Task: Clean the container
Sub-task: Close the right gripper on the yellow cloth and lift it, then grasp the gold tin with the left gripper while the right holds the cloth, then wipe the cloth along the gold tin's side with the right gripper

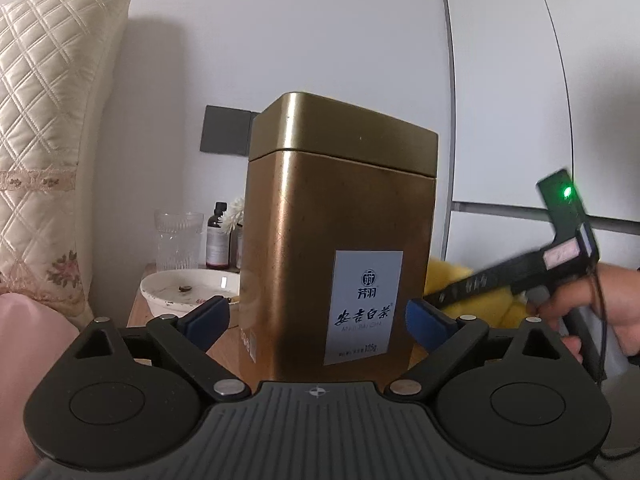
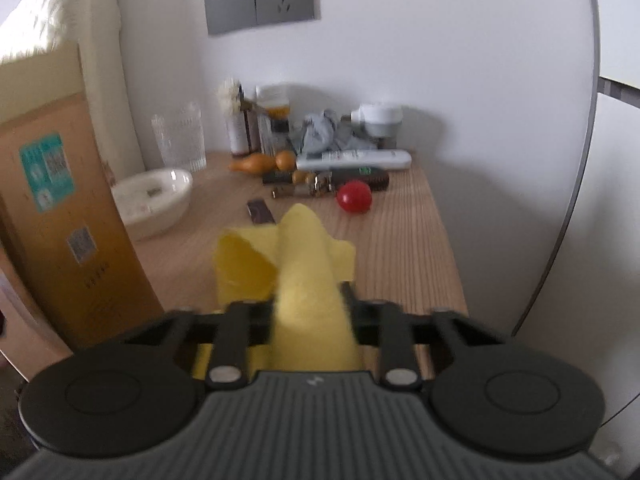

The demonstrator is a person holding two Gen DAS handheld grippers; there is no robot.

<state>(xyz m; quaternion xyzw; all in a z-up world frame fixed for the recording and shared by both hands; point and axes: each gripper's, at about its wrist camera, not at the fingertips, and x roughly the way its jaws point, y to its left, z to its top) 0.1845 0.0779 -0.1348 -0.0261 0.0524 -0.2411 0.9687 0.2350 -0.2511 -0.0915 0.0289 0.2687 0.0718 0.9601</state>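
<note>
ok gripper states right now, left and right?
Left gripper: open, its fingers on either side of the gold tin, not visibly clamping it.
Right gripper: shut on the yellow cloth.

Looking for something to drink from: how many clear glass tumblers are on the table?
1. The ribbed glass tumbler stands at the table's back left, behind the white bowl. The gold tin may hide others.

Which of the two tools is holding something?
The right tool, clamped on the yellow cloth. The left tool stands open around the gold tea tin, pads not touching.
</note>
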